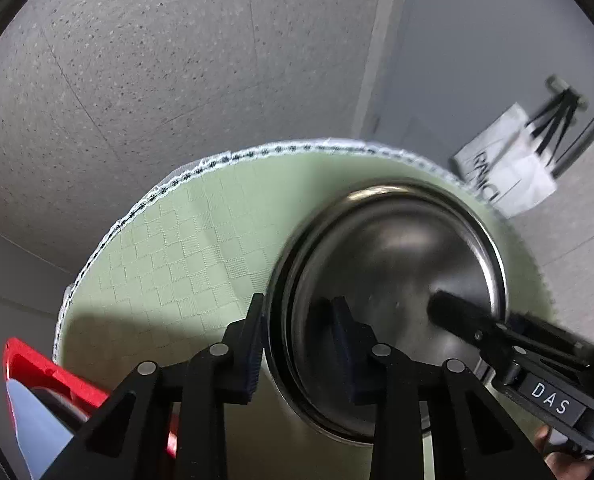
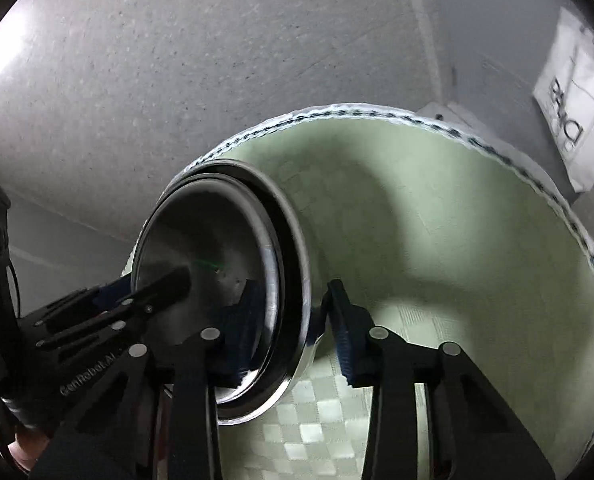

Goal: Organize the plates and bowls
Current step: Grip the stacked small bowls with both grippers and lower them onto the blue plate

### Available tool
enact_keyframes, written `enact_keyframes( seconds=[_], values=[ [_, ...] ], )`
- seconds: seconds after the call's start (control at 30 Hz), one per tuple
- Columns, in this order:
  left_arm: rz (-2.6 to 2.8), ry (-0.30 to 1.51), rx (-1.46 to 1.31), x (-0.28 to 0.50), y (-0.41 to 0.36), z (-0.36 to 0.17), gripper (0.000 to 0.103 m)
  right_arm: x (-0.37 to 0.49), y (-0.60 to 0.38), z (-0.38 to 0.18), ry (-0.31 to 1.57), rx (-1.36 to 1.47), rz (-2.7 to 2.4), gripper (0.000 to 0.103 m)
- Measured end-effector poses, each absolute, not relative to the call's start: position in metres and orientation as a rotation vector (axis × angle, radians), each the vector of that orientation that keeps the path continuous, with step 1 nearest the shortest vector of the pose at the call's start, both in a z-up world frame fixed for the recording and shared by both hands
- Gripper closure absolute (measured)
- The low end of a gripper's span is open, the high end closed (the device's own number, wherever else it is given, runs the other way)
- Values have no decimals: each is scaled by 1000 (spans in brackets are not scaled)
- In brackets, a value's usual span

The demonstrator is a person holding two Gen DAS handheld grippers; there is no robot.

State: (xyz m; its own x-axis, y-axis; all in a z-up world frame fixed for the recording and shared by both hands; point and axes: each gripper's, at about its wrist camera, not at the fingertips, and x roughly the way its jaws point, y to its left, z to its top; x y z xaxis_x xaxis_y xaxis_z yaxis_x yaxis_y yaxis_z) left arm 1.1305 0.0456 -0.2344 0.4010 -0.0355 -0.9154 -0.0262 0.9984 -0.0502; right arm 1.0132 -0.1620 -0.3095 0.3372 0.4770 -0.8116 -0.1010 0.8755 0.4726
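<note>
A stack of steel bowls [image 1: 393, 280] sits on a pale green checked tablecloth [image 1: 185, 248]. My left gripper [image 1: 299, 344] straddles the near left rim of the stack, one finger outside and one inside, with a gap still showing. In the right wrist view the same bowls [image 2: 217, 248] stand at the left. My right gripper [image 2: 293, 328] straddles their right rim the same way. Each gripper shows in the other's view, reaching into the bowl from the opposite side. I cannot tell whether either jaw presses the rim.
The round table edge [image 1: 201, 168] has white trim with black stitching. A red tray [image 1: 41, 368] lies at the lower left. A white paper bag [image 1: 505, 168] stands on the speckled floor [image 1: 137, 60] beyond the table.
</note>
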Motion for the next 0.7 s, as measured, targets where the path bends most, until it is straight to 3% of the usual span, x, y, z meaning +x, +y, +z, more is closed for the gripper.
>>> enact_keyframes(
  seconds=[0.43, 0.7],
  values=[
    [-99, 893, -135, 1081, 124, -113, 76, 915, -125, -175, 909, 304, 333, 73],
    [17, 893, -148, 1053, 222, -107, 76, 865, -17, -163, 922, 224, 446, 73]
  ],
)
